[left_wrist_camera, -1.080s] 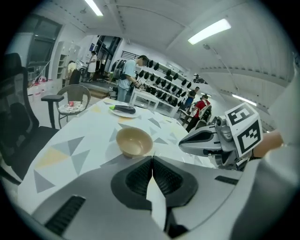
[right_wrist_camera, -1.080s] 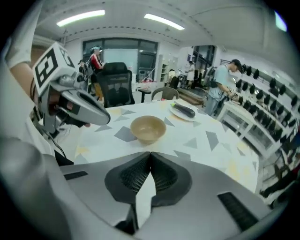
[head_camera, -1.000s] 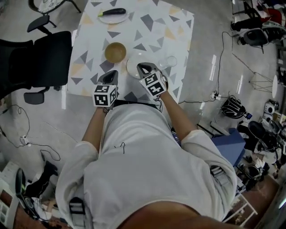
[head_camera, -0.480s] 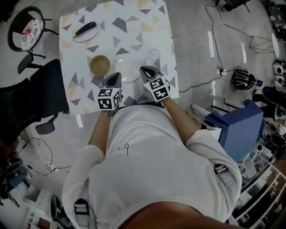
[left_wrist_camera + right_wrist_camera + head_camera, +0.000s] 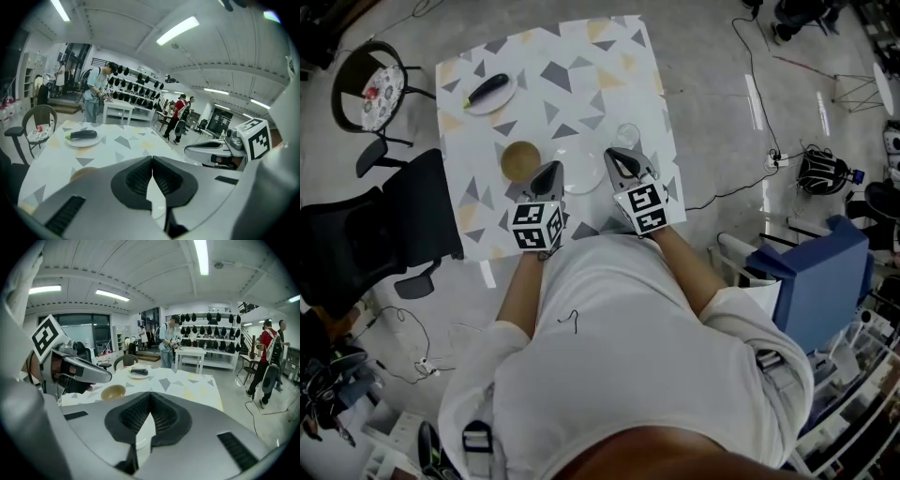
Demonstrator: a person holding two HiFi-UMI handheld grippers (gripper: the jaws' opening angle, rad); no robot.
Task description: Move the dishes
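The left tongs (image 5: 549,174) and the right tongs (image 5: 616,159) are side by side over the near edge of the worktop (image 5: 581,75). Each gripper view shows its jaws pressed together with nothing between them.

A white plate (image 5: 583,176) lies close to the near edge. In the head view it shows between the two tongs, whose tips overlap its left and right rims. A brown bowl (image 5: 520,160) stands just beside the plate on its left. A clear glass (image 5: 627,136) stands a little farther in, towards the right edge.

A small plate (image 5: 490,94) with a dark eggplant (image 5: 487,90) on it sits near the far left corner, well apart from the other dishes. A black chair (image 5: 384,225) stands at the worktop's left edge.
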